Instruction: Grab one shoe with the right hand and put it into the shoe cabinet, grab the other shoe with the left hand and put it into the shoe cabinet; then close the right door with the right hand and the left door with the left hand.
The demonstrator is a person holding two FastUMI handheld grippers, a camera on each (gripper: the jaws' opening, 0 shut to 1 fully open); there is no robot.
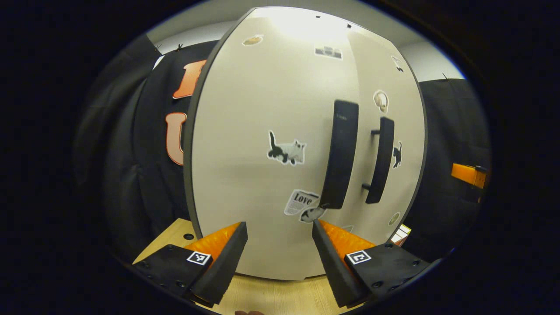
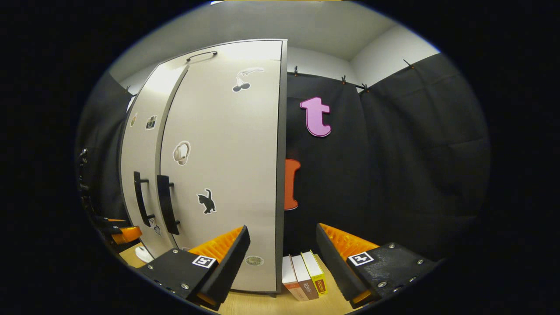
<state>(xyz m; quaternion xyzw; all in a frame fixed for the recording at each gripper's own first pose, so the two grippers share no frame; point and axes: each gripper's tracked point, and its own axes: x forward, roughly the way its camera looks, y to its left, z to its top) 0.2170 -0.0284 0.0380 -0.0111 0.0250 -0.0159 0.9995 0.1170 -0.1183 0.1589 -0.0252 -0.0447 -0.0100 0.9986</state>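
Note:
The pale shoe cabinet (image 1: pixel 262 87) stands upright on the wooden table, and both its doors look shut and flush. The left door (image 1: pixel 245 166) carries a cat sticker and a black handle (image 1: pixel 340 153). The right door (image 1: pixel 404 109) has its own black handle (image 1: pixel 380 159). My left gripper (image 1: pixel 279 227) hovers open just in front of the left door's lower part, holding nothing. My right gripper (image 2: pixel 283 229) is open and empty off the cabinet's right edge (image 2: pixel 282 175), looking along the right door (image 2: pixel 227 166). The left gripper (image 2: pixel 120 232) shows far left there.
Three books (image 2: pixel 304 273) stand upright against the cabinet's right side on the wooden table (image 1: pixel 271 295). A small white thing (image 2: pixel 142 253) lies on the table by the cabinet's front. Black cloth walls close in behind and on both sides.

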